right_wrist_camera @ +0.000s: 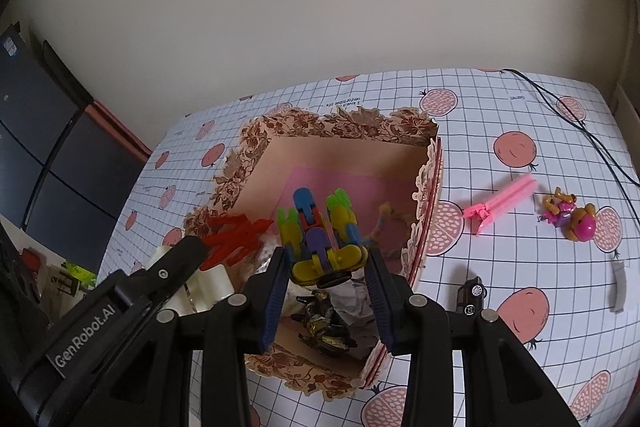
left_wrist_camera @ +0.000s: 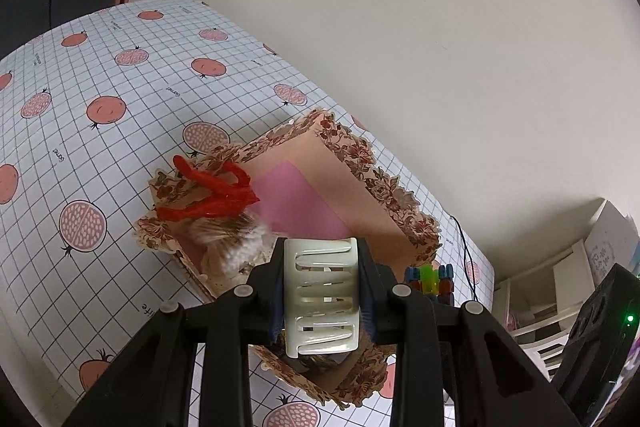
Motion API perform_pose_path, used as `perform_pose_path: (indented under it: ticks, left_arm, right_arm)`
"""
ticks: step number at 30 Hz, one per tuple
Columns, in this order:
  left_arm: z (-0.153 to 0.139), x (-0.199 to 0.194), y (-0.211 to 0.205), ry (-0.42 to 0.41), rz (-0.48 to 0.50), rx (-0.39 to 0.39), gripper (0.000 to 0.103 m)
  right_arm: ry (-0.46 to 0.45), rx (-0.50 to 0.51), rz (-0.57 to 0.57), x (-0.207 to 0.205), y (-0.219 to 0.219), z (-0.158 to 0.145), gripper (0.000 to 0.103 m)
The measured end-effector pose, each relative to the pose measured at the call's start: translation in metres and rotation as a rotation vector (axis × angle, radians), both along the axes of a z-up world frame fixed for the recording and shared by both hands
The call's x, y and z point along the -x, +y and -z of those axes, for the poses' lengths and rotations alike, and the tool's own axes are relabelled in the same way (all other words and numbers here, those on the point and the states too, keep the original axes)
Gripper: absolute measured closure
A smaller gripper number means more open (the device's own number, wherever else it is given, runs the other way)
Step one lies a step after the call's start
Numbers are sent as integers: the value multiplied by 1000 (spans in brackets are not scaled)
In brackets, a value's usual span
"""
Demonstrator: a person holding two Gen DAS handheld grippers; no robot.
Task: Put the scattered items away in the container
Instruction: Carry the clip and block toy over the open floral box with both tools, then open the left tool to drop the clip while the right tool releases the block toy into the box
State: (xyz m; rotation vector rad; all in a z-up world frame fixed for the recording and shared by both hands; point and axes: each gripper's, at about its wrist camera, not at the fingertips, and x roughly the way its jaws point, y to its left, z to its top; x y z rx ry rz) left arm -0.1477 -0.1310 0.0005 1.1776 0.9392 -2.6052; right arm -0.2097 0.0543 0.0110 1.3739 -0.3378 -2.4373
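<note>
My left gripper is shut on a cream hair claw clip and hangs over the near corner of the floral cardboard box. A red plastic piece lies across the box's left rim, with a fuzzy brown item under it. In the right wrist view my right gripper is shut on a multicoloured plastic link toy, above the open box. A dark toy lies inside the box. The left gripper with the cream clip shows at the left.
On the pomegranate-print tablecloth to the right of the box lie a pink clip, a small doll figure, a dark toy car and a grey strip. A black cable runs across the far right corner. A wall stands behind the table.
</note>
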Motion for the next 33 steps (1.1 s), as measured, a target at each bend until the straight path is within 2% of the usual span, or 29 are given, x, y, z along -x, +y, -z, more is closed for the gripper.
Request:
perform_pose_path:
  ticks: [11, 17, 18, 20, 22, 24, 33]
  left_arm:
    - [0, 0, 2, -1, 3, 1, 71]
    - [-1, -1, 3, -4, 3, 2, 71]
    - [-1, -1, 3, -3, 1, -1, 71]
    - [-1, -1, 3, -5, -4, -3, 68]
    - [0, 0, 2, -14, -12, 0, 61]
    - [2, 0, 0, -19, -19, -7, 58]
    - [3, 1, 8, -36, -10, 10, 57]
  right_arm:
    - [2, 1, -9, 0, 0, 0, 62]
    - [9, 9, -12, 0, 1, -1, 59]
    - [8, 7, -10, 0, 1, -1, 56]
    - [6, 4, -4, 1, 3, 0, 52]
    - [2, 7, 3, 2, 6, 1, 48]
    - [-2, 13, 7, 2, 8, 1, 47]
    - [7, 34, 32, 0, 21, -6, 46]
